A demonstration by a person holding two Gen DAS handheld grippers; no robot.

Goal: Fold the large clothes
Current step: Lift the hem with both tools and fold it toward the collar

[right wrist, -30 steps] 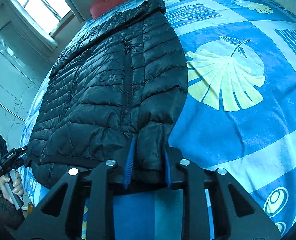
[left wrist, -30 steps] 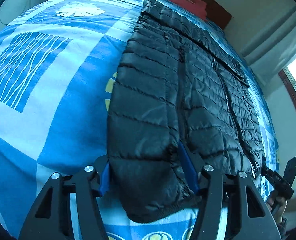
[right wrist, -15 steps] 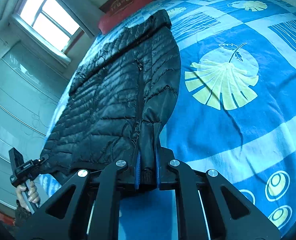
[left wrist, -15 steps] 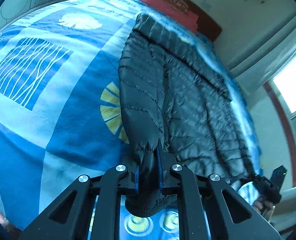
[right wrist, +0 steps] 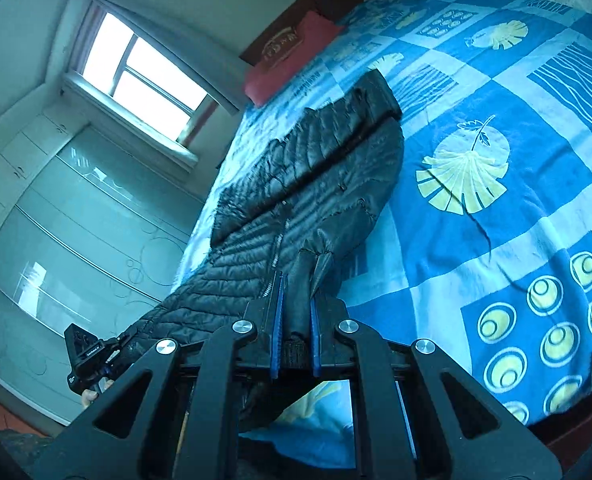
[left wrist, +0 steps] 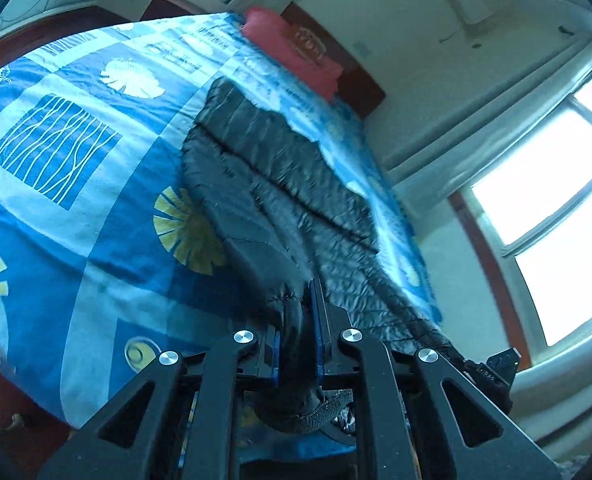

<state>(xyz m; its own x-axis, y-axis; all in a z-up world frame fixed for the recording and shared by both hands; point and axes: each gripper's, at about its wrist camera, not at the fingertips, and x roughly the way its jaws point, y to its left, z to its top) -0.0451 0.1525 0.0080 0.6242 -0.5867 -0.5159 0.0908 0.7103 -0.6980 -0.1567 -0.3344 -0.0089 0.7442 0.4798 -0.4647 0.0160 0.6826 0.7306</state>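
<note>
A black quilted puffer jacket point(left wrist: 280, 184) lies lengthwise on the blue patterned bed, its collar toward the red pillow. My left gripper point(left wrist: 298, 320) is shut on the jacket's bottom hem at one corner and holds it raised off the bed. My right gripper point(right wrist: 296, 312) is shut on the hem at the other corner of the jacket point(right wrist: 316, 184), also lifted. The lower half of the jacket hangs up toward both grippers while the collar end rests on the bed. Each gripper shows in the other's view: the right one point(left wrist: 492, 376), the left one point(right wrist: 92, 356).
The blue bedspread point(left wrist: 76, 168) with leaf and circle prints covers the bed point(right wrist: 516, 208). A red pillow point(left wrist: 292, 52) and wooden headboard are at the far end. A bright window point(right wrist: 136, 76) and glass wardrobe doors point(right wrist: 56, 232) stand beside the bed.
Both grippers closed on the jacket's hem and lifted it. The hem end rose off the bed and both views tilted up toward the walls and window.
</note>
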